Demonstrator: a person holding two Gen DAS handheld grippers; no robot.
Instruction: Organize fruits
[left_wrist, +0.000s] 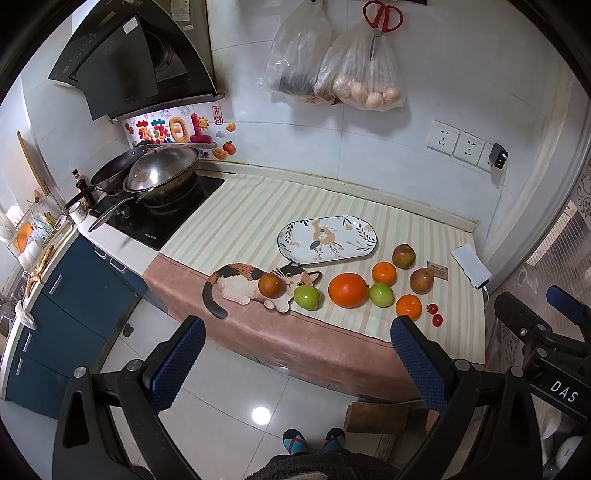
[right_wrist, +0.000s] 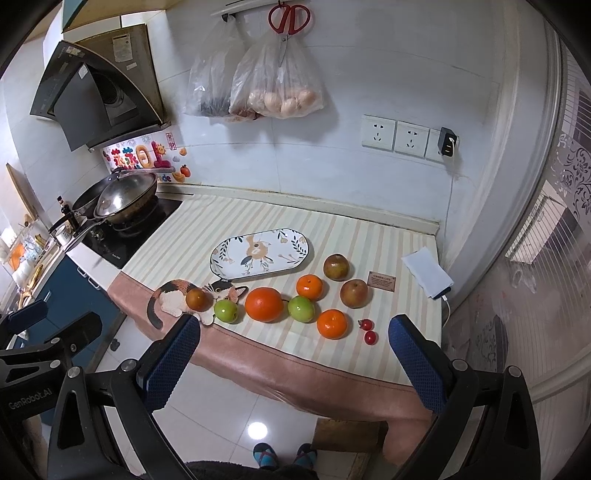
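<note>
Fruits lie on the striped counter cloth in front of an empty oval floral plate (left_wrist: 327, 239) (right_wrist: 260, 253). A large orange (left_wrist: 348, 290) (right_wrist: 264, 304) sits between two green apples (left_wrist: 307, 297) (left_wrist: 381, 294). Two small oranges (left_wrist: 384, 273) (left_wrist: 409, 307), three brown pears (left_wrist: 272, 285) (left_wrist: 403, 256) (left_wrist: 421, 280) and two cherry tomatoes (left_wrist: 434, 314) (right_wrist: 368, 330) lie around them. My left gripper (left_wrist: 297, 356) is open and empty, held back from the counter edge. My right gripper (right_wrist: 293, 356) is open and empty, also short of the counter.
A stove with a wok (left_wrist: 162, 173) stands at the left. Plastic bags (left_wrist: 365, 70) and red scissors hang on the back wall. A power bank with cable (left_wrist: 472, 266) lies at the counter's right end. A cat-shaped mat (left_wrist: 243, 284) lies under the leftmost pear.
</note>
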